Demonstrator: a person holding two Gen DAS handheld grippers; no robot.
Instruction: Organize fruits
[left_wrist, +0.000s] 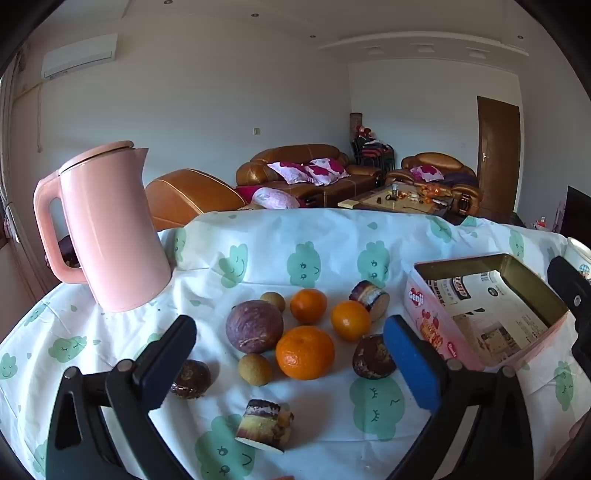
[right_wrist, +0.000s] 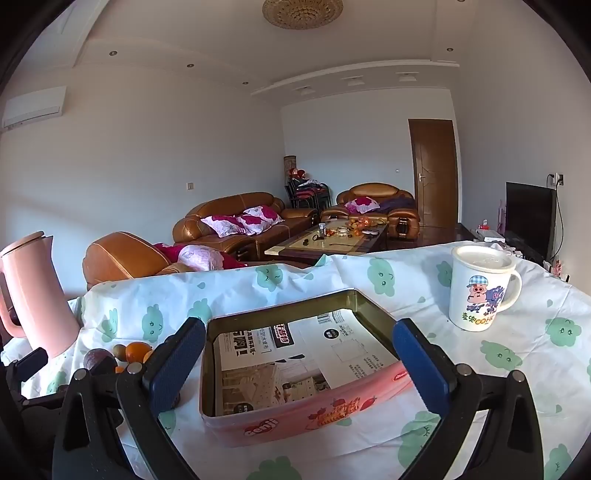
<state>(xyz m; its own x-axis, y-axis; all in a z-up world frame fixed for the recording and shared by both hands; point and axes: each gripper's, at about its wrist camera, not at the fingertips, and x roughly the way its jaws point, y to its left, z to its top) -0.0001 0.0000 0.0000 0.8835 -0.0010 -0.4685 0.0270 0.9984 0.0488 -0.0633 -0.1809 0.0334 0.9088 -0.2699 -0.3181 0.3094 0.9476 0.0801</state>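
In the left wrist view three oranges (left_wrist: 305, 352) lie on the cloth with a purple passion fruit (left_wrist: 254, 325), two small tan longans (left_wrist: 255, 369) and several small cakes (left_wrist: 264, 429). My left gripper (left_wrist: 291, 363) is open and empty, hovering just in front of the pile. A pink Genji tin (left_wrist: 436, 325) stands open to the right of the fruit. In the right wrist view my right gripper (right_wrist: 295, 363) is open and empty, its fingers either side of the tin (right_wrist: 295, 417), which holds only printed paper. The fruit (right_wrist: 137, 350) shows at its left.
A pink kettle (left_wrist: 110, 229) stands at the back left of the table. A white pig mug (right_wrist: 480, 288) with a lid stands at the back right. The cloud-print cloth (left_wrist: 332, 236) covers the table; its far edge drops toward sofas behind.
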